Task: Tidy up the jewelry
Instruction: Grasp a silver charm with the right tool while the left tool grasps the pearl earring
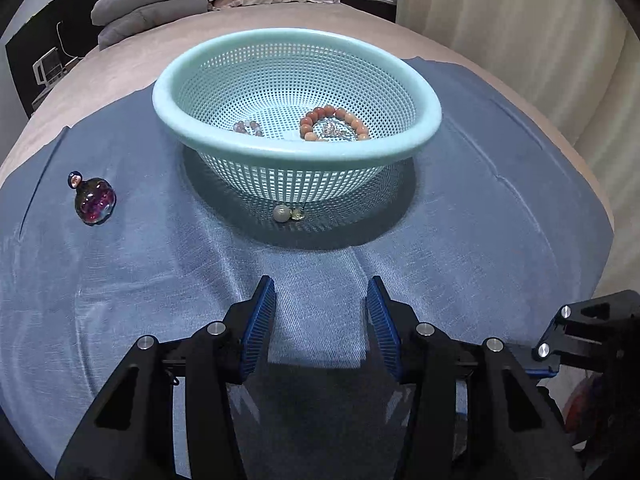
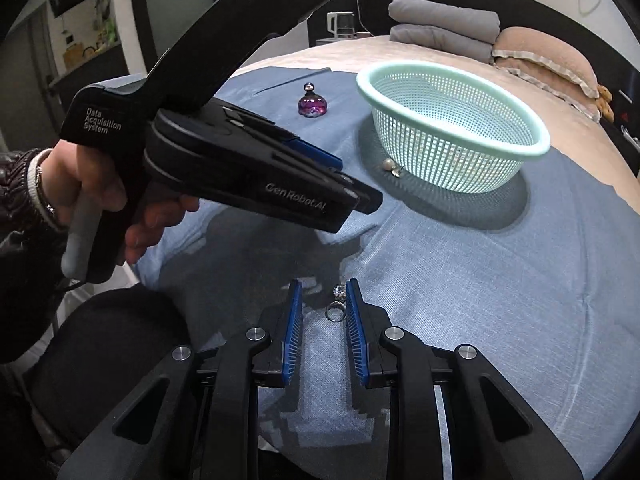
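**Ring between right jaws, basket part filled**

A mint basket stands near the middle of the blue cloth on the bed. Inside lie an orange bead bracelet and a paler bracelet. A pearl earring rests on the cloth, touching the basket's near foot. A purple glass bottle stands toward the cloth's left edge. The left gripper hangs spread over bare cloth, holding nothing. The right gripper is narrowly spread around a silver ring lying near the cloth's near edge; the ring sits against the right pad, the left pad clear of it.
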The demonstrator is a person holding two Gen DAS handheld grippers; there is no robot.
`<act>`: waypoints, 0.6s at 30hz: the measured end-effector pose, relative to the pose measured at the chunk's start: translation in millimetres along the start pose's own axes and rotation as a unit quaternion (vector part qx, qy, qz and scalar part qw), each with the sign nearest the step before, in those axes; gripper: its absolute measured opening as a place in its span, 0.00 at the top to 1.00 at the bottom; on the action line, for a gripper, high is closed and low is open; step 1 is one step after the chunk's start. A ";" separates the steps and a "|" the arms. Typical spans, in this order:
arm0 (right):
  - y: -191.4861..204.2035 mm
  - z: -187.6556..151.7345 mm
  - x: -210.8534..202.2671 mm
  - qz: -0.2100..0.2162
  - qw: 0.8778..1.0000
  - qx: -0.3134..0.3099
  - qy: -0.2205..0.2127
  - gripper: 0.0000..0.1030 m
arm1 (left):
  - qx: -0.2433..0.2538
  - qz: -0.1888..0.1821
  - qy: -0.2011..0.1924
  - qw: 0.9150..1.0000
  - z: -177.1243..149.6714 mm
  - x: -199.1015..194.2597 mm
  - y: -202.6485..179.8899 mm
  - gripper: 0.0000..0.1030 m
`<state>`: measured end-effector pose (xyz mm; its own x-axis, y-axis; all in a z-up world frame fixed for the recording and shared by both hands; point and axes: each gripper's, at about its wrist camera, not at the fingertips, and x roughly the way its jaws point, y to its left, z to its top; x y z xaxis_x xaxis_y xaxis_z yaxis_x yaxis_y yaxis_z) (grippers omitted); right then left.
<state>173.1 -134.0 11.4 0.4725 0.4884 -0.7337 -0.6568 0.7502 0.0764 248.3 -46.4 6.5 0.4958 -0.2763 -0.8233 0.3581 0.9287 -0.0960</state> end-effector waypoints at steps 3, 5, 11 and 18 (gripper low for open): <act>-3.4 -2.9 10.3 0.003 1.000 -0.001 0.007 0.79 | -0.021 -0.017 -0.001 1.000 5.0 12.4 11.6 0.52; -4.1 -5.0 15.8 0.006 1.000 -0.002 0.009 0.79 | -0.034 -0.022 -0.013 0.999 7.8 17.0 16.7 0.52; 3.1 -14.6 18.4 -0.003 1.000 -0.025 0.001 0.79 | -0.022 0.004 -0.031 0.999 19.2 36.7 6.4 0.55; 4.1 -21.6 10.7 0.009 1.000 -0.018 -0.004 0.93 | -0.005 0.012 -0.044 0.999 20.3 42.4 7.1 0.80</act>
<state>162.8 -135.4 -10.7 0.4655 0.5047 -0.7270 -0.6854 0.7253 0.0647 288.0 -56.6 -17.8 0.5727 -0.2736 -0.7728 0.3372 0.9378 -0.0822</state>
